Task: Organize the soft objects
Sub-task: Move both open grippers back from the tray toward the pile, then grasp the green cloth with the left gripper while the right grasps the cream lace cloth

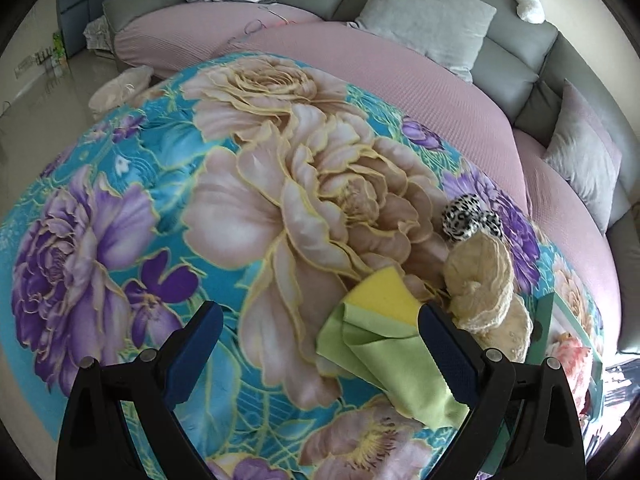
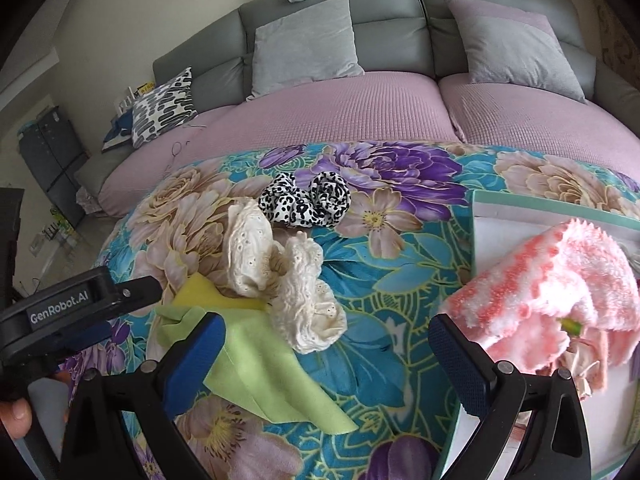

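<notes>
Spread widest, a glossy floral blanket [image 2: 380, 248] over the ribbed pink sofa seat [image 2: 340, 108], with a teal-rimmed box [image 2: 520, 200] holding a fluffy pink-and-white towel [image 2: 560, 280]. On the blanket near the box: flat green cloth [image 2: 260, 372] over a yellow sponge [image 2: 200, 296], frilly cream lace scrunchies [image 2: 280, 272], leopard-print scrunchie [image 2: 304, 200] behind. Both left gripper [image 1: 320, 348] and right gripper [image 2: 326, 356] spread apart, clasping nothing.

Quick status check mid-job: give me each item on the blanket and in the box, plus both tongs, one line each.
Left tongs: open, empty.
Right tongs: open, empty.
Green cloth: loosely folded on the blanket, partly over the sponge.
Yellow sponge: mostly covered.
Cream lace scrunchies: on the blanket, touching.
Leopard-print scrunchies: on the blanket, side by side.
Pink towel: crumpled in the box.
</notes>
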`<move>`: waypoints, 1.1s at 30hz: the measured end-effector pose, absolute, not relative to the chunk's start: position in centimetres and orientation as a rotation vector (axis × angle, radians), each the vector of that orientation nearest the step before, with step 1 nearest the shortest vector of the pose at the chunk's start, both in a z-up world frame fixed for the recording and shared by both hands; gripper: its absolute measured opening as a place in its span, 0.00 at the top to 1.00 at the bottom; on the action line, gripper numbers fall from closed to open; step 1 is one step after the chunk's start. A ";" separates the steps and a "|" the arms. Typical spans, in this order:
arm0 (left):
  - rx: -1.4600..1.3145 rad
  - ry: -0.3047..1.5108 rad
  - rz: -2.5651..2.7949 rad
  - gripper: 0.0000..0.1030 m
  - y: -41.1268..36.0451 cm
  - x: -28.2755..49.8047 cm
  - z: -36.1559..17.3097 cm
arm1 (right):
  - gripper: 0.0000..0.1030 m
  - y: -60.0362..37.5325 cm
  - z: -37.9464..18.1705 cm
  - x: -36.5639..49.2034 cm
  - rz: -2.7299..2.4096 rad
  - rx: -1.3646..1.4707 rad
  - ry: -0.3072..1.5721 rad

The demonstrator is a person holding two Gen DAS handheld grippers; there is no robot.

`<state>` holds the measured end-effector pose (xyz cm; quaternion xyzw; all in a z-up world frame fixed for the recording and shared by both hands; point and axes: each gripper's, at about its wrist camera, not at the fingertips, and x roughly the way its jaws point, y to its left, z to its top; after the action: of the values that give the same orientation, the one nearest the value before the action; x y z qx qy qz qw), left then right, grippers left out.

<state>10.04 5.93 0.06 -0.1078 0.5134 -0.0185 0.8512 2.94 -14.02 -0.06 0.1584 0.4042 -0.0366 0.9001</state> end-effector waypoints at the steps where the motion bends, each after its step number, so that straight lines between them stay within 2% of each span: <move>1: -0.229 1.085 -0.048 0.05 5.8 10.1 0.0 | 0.03 -14.0 -0.1 3.0 -0.074 0.330 0.830; 4: -0.222 1.094 -0.063 0.05 5.3 10.0 -0.2 | 0.12 -14.0 -0.1 3.0 -0.066 0.338 0.820; 6: -0.223 1.097 -0.069 0.05 5.1 10.0 -0.3 | 0.14 -13.9 -0.3 3.1 -0.062 0.340 0.822; 8: -0.226 1.102 -0.075 0.05 5.1 10.0 -0.4 | 0.22 -13.9 -0.4 3.2 -0.056 0.349 0.821; 14: -0.232 1.117 -0.093 0.06 4.9 10.0 -0.7 | 0.29 -13.9 -0.6 3.3 -0.049 0.354 0.818; 16: -0.237 1.119 -0.103 0.09 4.8 10.0 -0.7 | 0.35 -13.7 -0.6 3.3 -0.040 0.355 0.816; 18: -0.243 1.121 -0.120 0.17 4.7 10.0 -0.7 | 0.42 -13.6 -0.7 3.4 -0.033 0.357 0.815; 23: -0.245 1.136 -0.158 0.20 4.2 10.0 -0.8 | 0.67 -13.4 -0.8 3.3 -0.015 0.366 0.807; 26: -0.259 1.141 -0.189 0.32 3.9 10.0 -0.8 | 0.78 -13.4 -0.8 3.3 -0.006 0.373 0.806; 28: -0.259 1.145 -0.205 0.34 3.7 9.9 -0.8 | 0.86 -13.5 -0.8 3.2 0.000 0.382 0.804; 33: -0.227 1.167 -0.228 0.38 2.7 10.0 -1.2 | 0.90 -13.8 -0.7 3.0 0.012 0.398 0.796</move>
<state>9.96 2.71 -1.19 -0.1065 0.5487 -0.1074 0.8222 3.01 -13.76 -0.69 0.1923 0.3849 0.0060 0.9027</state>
